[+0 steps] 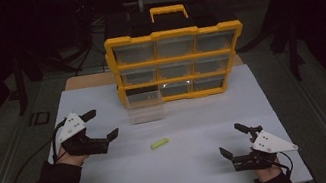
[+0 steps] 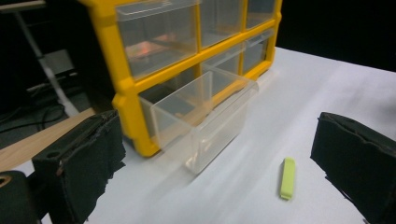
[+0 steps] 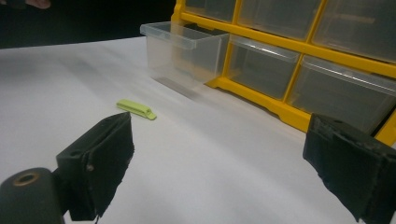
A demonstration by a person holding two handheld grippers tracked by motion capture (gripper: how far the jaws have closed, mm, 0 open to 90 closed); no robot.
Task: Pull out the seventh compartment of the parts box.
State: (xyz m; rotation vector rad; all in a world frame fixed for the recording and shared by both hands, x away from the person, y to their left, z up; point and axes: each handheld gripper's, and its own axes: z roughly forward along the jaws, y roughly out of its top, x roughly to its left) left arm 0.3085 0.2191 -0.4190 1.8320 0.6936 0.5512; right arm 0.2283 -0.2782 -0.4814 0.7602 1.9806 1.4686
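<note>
The bottom-left clear drawer (image 1: pixel 145 109) of the yellow organizer (image 1: pixel 177 63) already stands pulled out and looks empty, while the small lime-green clip (image 1: pixel 159 143) lies on the white table (image 1: pixel 206 175) in front of it, not yet picked up. The left gripper (image 1: pixel 101 126) and the right gripper (image 1: pixel 233 141) both hover wide open, holding nothing, so the picking and stowing appear to remain; the other drawers look shut and empty.

Left tool (image 2: pixel 224 154) jaws wide apart; clear drawer (image 2: pixel 205 116) pulled out; green clip (image 2: pixel 288 178) btwn jaws.

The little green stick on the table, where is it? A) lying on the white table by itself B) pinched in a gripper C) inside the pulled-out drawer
A: the green stick lies flat on the white table, apart from the pulled-out drawer and both open grippers.
</note>
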